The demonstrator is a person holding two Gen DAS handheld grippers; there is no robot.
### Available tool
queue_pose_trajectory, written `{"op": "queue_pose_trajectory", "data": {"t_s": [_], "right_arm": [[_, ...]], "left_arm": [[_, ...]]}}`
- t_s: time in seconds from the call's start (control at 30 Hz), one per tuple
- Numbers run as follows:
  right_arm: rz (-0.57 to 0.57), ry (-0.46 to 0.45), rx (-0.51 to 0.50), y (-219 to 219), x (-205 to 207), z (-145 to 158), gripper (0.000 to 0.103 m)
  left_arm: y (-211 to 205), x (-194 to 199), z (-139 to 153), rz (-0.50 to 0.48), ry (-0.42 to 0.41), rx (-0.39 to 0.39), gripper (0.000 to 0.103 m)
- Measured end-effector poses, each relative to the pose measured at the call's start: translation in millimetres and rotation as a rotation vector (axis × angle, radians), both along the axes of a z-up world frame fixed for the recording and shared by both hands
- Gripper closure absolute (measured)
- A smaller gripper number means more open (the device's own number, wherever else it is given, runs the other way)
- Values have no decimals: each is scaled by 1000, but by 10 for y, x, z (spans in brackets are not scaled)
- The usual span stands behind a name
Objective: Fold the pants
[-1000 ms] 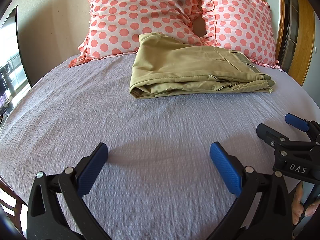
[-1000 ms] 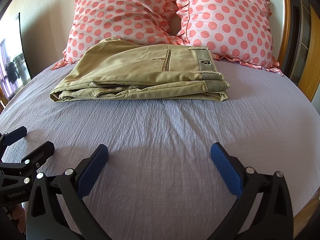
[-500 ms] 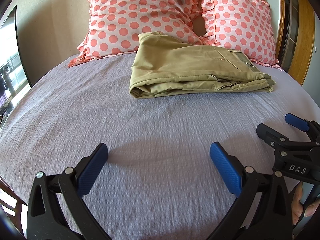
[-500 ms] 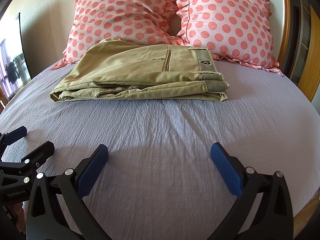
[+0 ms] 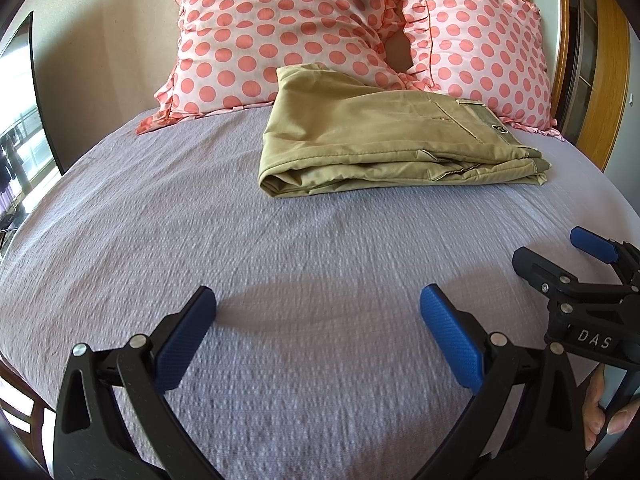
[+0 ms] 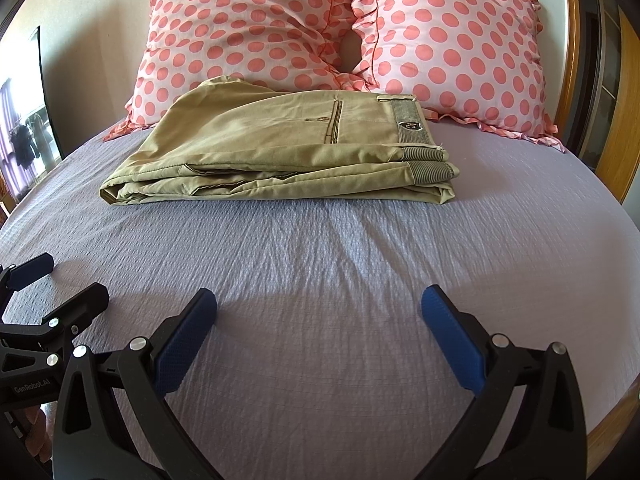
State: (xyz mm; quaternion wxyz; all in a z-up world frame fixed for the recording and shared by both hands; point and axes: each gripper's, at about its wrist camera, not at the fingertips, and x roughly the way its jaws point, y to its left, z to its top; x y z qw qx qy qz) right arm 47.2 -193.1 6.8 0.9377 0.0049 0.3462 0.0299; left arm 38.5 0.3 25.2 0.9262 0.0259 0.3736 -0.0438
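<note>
Folded khaki cotton pants (image 6: 280,152) lie on the lilac-sheeted bed (image 6: 340,280), their far edge hiding the polka-dot pillows' (image 6: 248,28) bases. Left tongs (image 5: 316,320) and right tongs (image 6: 318,320) gape wide, empty; their handles are cut off.

Folded pants (image 6: 276,152) lie on the bedspread (image 6: 340,272), toward the far end of the bed, waistband end to the right, fold end to the left. Behind them two pillows (image 6: 248,28) (image 6: 452,40) lean side by side against the wall, touching each other; the pants' back edge touches the pillows. Left gripper (image 5: 316,320) hangs over the near part of the bedspread, well apart from the pants, which lie ahead and to its right. Right gripper (image 6: 318,320) sits just beside it on the right, pants straight ahead. Wooden bed frame (image 6: 576,80) runs along the right side.
</note>
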Motion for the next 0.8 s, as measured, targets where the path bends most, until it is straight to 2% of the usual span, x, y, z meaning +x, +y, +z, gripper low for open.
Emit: {"op": "queue_pose_trajectory", "data": {"t_s": [0.8], "right_arm": [[1, -2, 0, -2, 0, -5, 1]], "left_arm": [[12, 16, -1, -5, 14, 3, 2]]}}
